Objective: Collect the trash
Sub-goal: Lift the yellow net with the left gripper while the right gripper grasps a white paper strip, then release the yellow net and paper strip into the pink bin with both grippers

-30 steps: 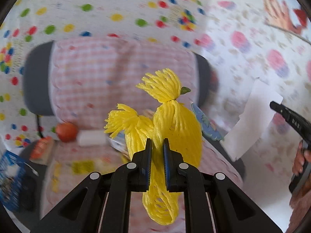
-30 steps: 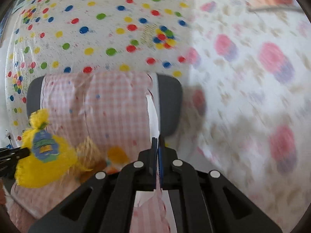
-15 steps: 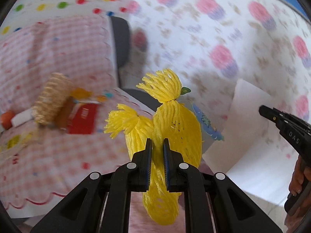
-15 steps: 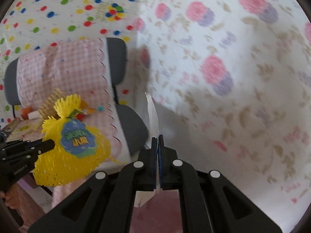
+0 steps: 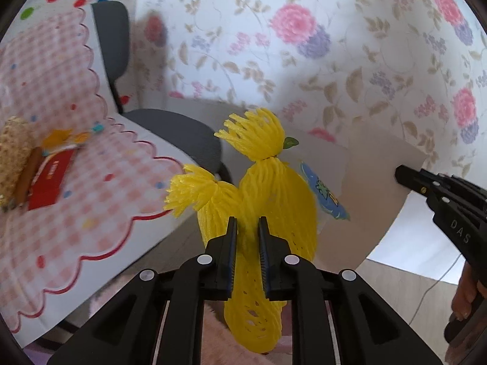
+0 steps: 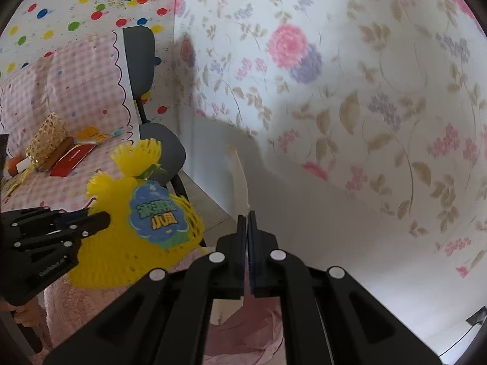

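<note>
A yellow mesh net bag (image 5: 274, 194) with a blue label (image 6: 158, 213) hangs between the fingers of my left gripper (image 5: 247, 222). The jaws are opening, and the pads still touch the net. My right gripper (image 6: 246, 216) is shut on a white sheet of paper (image 5: 365, 197), which the right wrist view shows edge-on. The two grippers are side by side, the left gripper (image 6: 103, 217) to the left of the right gripper (image 5: 398, 172). Below both lies something pink and crumpled (image 6: 243, 328); I cannot tell what it is.
To the left stands a grey chair (image 5: 182, 133) draped in a pink checked cloth (image 5: 100, 200). On the cloth lie a red packet (image 5: 51, 179), a woven straw item (image 6: 48, 140) and smaller bits. A floral wall (image 5: 304, 45) fills the right. A thin cable (image 5: 435, 286) lies on the floor.
Both grippers have swung right and down, away from the chair toward the floral wall and floor. The left jaws have parted slightly around the net; the paper stays gripped.
</note>
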A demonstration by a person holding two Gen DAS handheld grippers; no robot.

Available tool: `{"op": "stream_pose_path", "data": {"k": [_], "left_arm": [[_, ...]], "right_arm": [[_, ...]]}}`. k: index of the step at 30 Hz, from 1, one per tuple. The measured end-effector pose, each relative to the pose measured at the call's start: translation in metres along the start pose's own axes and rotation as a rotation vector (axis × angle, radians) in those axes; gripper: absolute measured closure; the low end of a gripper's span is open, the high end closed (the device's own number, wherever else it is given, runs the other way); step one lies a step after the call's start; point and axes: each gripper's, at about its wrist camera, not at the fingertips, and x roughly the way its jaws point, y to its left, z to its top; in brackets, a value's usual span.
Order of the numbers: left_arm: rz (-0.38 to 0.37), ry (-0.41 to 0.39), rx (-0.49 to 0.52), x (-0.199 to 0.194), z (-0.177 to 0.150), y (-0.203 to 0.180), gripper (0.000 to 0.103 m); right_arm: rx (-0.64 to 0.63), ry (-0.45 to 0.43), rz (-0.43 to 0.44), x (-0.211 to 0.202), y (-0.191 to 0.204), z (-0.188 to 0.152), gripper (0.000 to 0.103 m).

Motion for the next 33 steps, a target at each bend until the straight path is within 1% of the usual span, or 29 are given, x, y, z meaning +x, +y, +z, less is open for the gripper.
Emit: {"op": "stream_pose_path", "data": {"k": [2, 4, 5, 6, 7, 9, 11, 13, 16, 18, 21, 27, 32, 33], "left_arm": [[-0.006, 0.007, 0.0, 0.006, 0.002, -0.004, 0.082], [-0.015, 0.009, -0.011, 0.01, 0.005, -0.004, 0.07], [-0.017, 0.007, -0.019, 0.011, 0.006, -0.004, 0.067], [-0.021, 0.006, -0.027, 0.011, 0.006, -0.003, 0.059], [-0.021, 0.004, -0.033, 0.011, 0.007, -0.002, 0.056], [-0.012, 0.0, -0.037, 0.011, 0.009, 0.0, 0.056], [-0.009, -0.007, -0.045, 0.007, 0.011, 0.003, 0.056], [-0.002, -0.028, -0.06, -0.005, 0.014, 0.009, 0.056], [0.044, -0.062, -0.072, -0.025, 0.016, 0.022, 0.056], [0.071, -0.068, -0.087, -0.036, 0.015, 0.032, 0.056], [0.094, -0.082, -0.12, -0.052, 0.011, 0.048, 0.056], [0.165, -0.097, -0.149, -0.079, -0.003, 0.075, 0.056], [0.234, -0.113, -0.186, -0.102, -0.016, 0.106, 0.055], [0.259, -0.118, -0.201, -0.108, -0.019, 0.115, 0.051]], "right_arm": [[0.01, 0.007, 0.001, 0.005, -0.005, -0.002, 0.101], [0.031, 0.016, 0.016, 0.009, -0.01, -0.004, 0.101], [0.038, 0.022, 0.022, 0.011, -0.011, -0.004, 0.1], [0.045, 0.028, 0.025, 0.013, -0.013, -0.004, 0.094], [0.047, 0.029, 0.026, 0.014, -0.013, -0.004, 0.083], [0.054, 0.027, 0.031, 0.015, -0.015, -0.004, 0.075], [0.057, 0.019, 0.037, 0.011, -0.015, -0.002, 0.075], [0.056, 0.008, 0.04, 0.006, -0.015, 0.0, 0.075], [0.062, -0.022, 0.049, -0.005, -0.015, 0.008, 0.075], [0.063, -0.034, 0.056, -0.01, -0.013, 0.013, 0.075], [0.064, -0.046, 0.081, -0.015, -0.007, 0.02, 0.075], [0.033, -0.059, 0.152, -0.02, 0.019, 0.034, 0.075], [-0.013, -0.032, 0.203, -0.006, 0.05, 0.045, 0.072], [-0.025, -0.029, 0.218, -0.004, 0.059, 0.048, 0.07]]}}
